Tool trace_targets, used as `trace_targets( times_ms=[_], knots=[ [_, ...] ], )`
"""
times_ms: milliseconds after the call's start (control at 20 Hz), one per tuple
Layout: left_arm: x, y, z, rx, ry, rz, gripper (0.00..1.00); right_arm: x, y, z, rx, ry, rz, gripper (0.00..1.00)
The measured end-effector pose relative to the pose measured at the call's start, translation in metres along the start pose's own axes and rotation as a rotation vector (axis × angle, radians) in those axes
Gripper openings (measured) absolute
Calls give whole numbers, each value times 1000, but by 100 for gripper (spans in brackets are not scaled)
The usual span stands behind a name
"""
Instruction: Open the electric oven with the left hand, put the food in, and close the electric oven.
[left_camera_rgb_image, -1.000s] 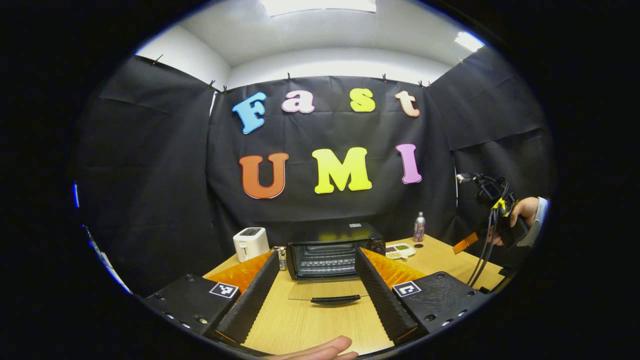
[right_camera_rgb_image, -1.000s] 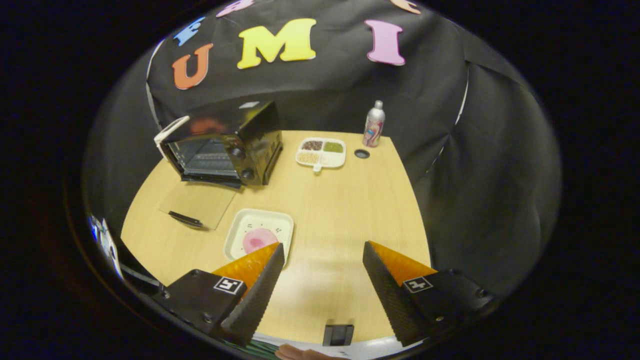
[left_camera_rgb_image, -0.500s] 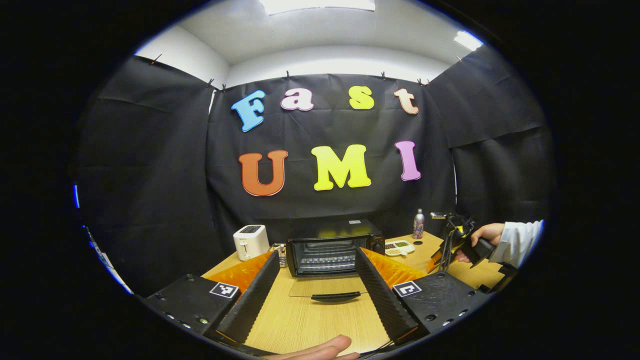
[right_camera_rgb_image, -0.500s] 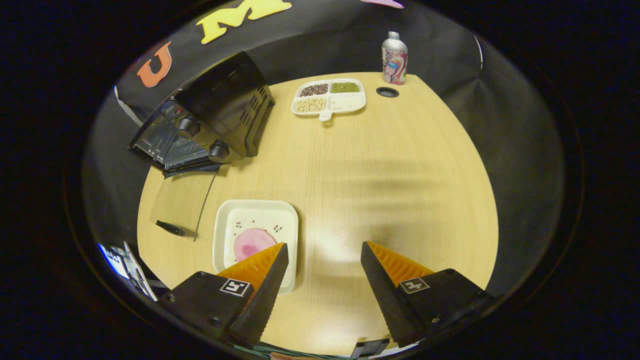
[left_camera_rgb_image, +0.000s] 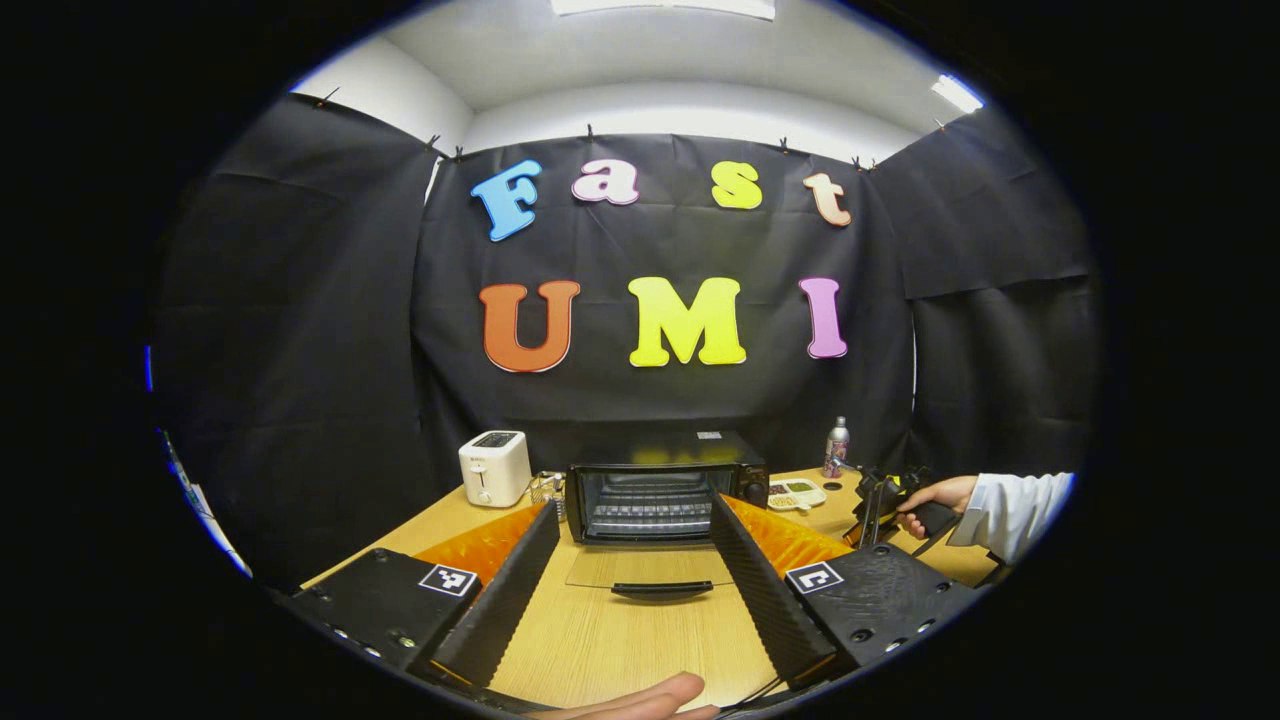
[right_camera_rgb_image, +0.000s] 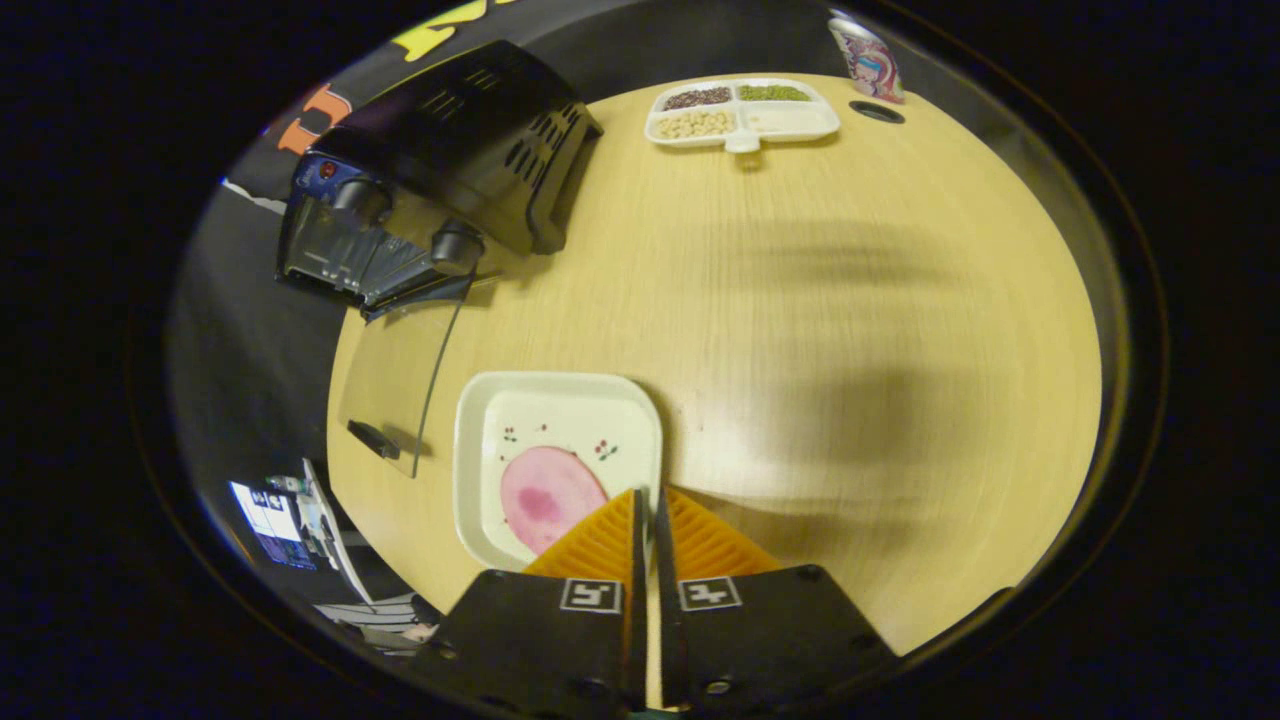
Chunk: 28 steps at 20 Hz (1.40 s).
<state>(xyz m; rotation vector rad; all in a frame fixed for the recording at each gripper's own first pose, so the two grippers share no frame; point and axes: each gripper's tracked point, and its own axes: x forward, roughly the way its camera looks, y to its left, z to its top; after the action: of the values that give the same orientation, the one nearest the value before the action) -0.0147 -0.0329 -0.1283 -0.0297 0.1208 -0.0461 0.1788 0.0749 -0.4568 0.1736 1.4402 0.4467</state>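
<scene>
Right now the left gripper (left_camera_rgb_image: 632, 560) sits low over the wood table (left_camera_rgb_image: 610, 650), fingers spread wide w/ nothing between them; a bare fingertip (left_camera_rgb_image: 640, 697) of the holder pokes in at 6 o'clock. Just past the tips, the oven (left_camera_rgb_image: 662, 487) stands at 12 o'clock w/ its glass door (left_camera_rgb_image: 650, 572) dropped flat on the table, handle toward the camera, rack visible inside. One toaster (left_camera_rgb_image: 494, 467) at 10 o'clock of the oven, one bottle (left_camera_rgb_image: 836, 447) at 2 o'clock, one divided snack tray (left_camera_rgb_image: 795, 493) just beside the oven's rt side. Something small and shiny sits between toaster and oven; can't make it out. At 3 o'clock a hand (left_camera_rgb_image: 935, 495) in a pale sleeve holds the other gripper (left_camera_rgb_image: 868, 505) low near the table.

In the right gripper view, the right gripper (right_camera_rgb_image: 647, 510) has its fingers almost together, tips at the rim of the plate (right_camera_rgb_image: 480, 440) at its near rt edge. Can't tell whether they pinch the rim or just meet above it. One plate, one pink round slice of food (right_camera_rgb_image: 545, 497) on it, partly hidden by the fingers. At 10 o'clock the open door (right_camera_rgb_image: 390, 385), then the oven body (right_camera_rgb_image: 480, 130) w/ two knobs. At 12 o'clock the snack tray (right_camera_rgb_image: 745, 108), 4 sections; bottle (right_camera_rgb_image: 865, 60) cut off at the edge, a dark round hole (right_camera_rgb_image: 876, 111) in the table beside it. Black cloth walls all round, white ceiling w/ lights.
</scene>
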Motion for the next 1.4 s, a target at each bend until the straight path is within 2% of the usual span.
trace_targets(
  times_ms=[200, 250, 350, 400, 600, 650, 800, 1000, 1100, 1400],
  knots=[
    [3, -1, -4, -11, 23, 9, 96, 2, 1, -1, 51, 7, 75, 4],
    [1, -3, -2, -22, 24, 6, 96, 1, 1, -1, 64, -1, 88, 2],
    [-2, -8, 5, -33, 13, -11, 96, 0, 1, -4, 83, -10, 112, 1],
    [-5, -7, 7, -30, 4, -13, 96, -1, 0, -8, 95, -12, 128, 4],
    [-13, -6, 12, -20, -17, -5, 96, -7, -5, -20, 187, -2, 211, 2],
    [-14, -6, 11, -18, -14, 0, 96, -10, -9, -22, 208, -6, 215, 4],
    [-19, -5, 7, 2, -4, 13, 96, -23, -21, -26, 226, -39, 200, 1],
    [-29, -10, 10, 4, -11, -8, 96, -54, -26, -25, 236, -97, 182, 1],
    [-35, -9, 14, 5, -20, -11, 96, -72, -21, -24, 243, -123, 191, 4],
    [-53, 8, 21, 59, -48, 16, 96, -111, 6, -19, 223, -187, 194, 1]
  ],
)
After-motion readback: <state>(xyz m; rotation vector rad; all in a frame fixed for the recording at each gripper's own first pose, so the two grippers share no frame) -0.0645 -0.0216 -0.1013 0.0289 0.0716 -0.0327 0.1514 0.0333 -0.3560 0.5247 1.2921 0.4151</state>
